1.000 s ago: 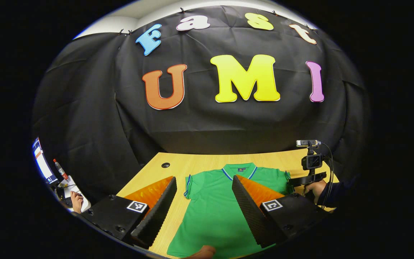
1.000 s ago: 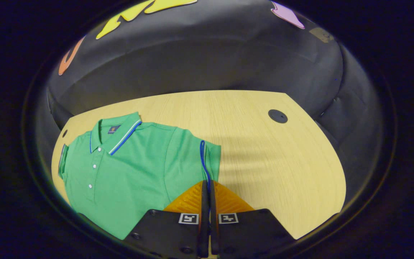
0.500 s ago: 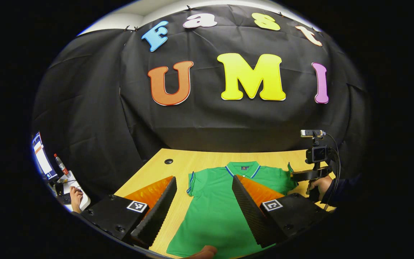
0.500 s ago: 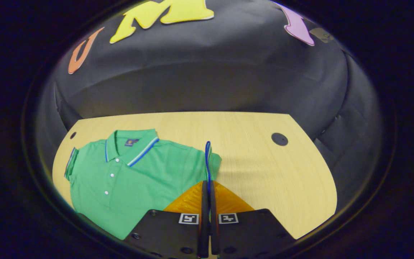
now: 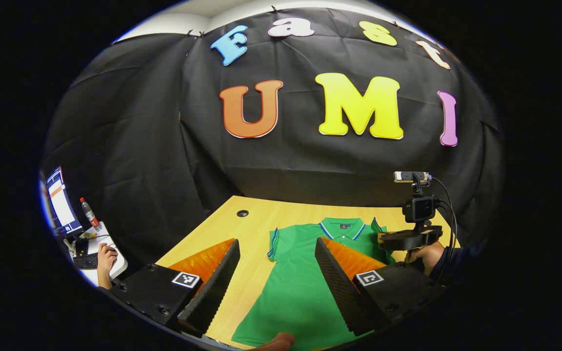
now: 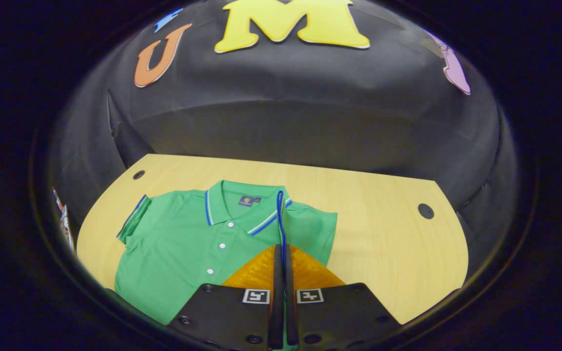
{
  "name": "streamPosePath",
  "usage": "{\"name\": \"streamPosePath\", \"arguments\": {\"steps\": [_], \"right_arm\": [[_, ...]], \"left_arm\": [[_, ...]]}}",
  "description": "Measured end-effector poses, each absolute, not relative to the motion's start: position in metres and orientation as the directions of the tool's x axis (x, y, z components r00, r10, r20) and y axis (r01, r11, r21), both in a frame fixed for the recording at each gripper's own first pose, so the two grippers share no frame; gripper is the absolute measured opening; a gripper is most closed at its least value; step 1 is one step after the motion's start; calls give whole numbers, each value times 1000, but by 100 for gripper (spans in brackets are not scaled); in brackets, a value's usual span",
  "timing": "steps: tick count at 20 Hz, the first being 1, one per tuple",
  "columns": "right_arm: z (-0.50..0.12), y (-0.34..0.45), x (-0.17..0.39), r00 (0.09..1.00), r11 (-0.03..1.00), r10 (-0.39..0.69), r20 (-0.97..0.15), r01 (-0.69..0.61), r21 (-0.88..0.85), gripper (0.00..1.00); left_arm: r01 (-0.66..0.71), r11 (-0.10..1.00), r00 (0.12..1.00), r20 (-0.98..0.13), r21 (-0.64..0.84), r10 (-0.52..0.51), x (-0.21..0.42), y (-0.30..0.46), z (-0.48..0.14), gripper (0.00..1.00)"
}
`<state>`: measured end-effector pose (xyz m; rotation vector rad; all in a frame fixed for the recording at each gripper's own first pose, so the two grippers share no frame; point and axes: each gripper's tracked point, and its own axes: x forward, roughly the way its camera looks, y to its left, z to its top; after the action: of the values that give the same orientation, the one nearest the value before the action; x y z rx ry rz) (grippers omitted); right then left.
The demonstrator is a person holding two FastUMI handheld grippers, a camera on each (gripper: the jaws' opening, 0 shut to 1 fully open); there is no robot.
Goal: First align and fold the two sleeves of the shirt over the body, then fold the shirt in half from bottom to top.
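A green polo shirt (image 6: 183,248) with blue-trimmed collar lies face up on the wooden table (image 6: 383,239). My right gripper (image 6: 281,249) is shut on the blue-trimmed cuff of one sleeve (image 6: 281,214), held up over the chest beside the collar. The other sleeve (image 6: 132,225) lies flat and spread out. In the left gripper view, my left gripper (image 5: 276,243) hovers open above the shirt (image 5: 295,292), nothing between its fingers. Farther off, the right gripper (image 5: 398,239) and the hand holding it sit at the shirt's shoulder.
Round cable holes (image 6: 426,211) (image 6: 138,174) mark the table's back corners. Bare table lies to the right of the shirt. A side desk with a monitor (image 5: 59,207), a bottle (image 5: 88,214) and a person's hand (image 5: 105,253) stands at far left.
The right gripper has carried the pinched sleeve from the shirt's outer edge inward over the chest, near the collar. The left gripper stays open over the shirt, its view shifted slightly.
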<state>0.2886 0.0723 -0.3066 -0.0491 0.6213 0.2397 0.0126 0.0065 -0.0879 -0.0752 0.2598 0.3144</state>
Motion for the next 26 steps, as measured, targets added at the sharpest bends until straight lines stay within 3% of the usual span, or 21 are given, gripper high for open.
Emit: {"name": "streamPosePath", "arguments": {"steps": [10,14,16,19,26], "right_arm": [[-344,104,270,735,969,216,-642,-244,47,6],[-315,93,248,751,973,208,-626,-226,53,37],[-297,84,228,759,973,207,-617,-227,47,76],[-261,68,194,800,978,196,-567,-201,54,93],[-146,28,107,907,986,163,-389,-168,22,96]], "left_arm": [[-366,931,901,-254,-9,351,-7,44,-100,100],[-335,942,905,-290,-30,312,-3,56,-120,100],[-322,946,905,-303,-30,298,4,67,-130,99],[-303,952,900,-341,-37,273,18,81,-152,100],[-201,977,896,-417,-70,155,68,77,-197,100]]}}
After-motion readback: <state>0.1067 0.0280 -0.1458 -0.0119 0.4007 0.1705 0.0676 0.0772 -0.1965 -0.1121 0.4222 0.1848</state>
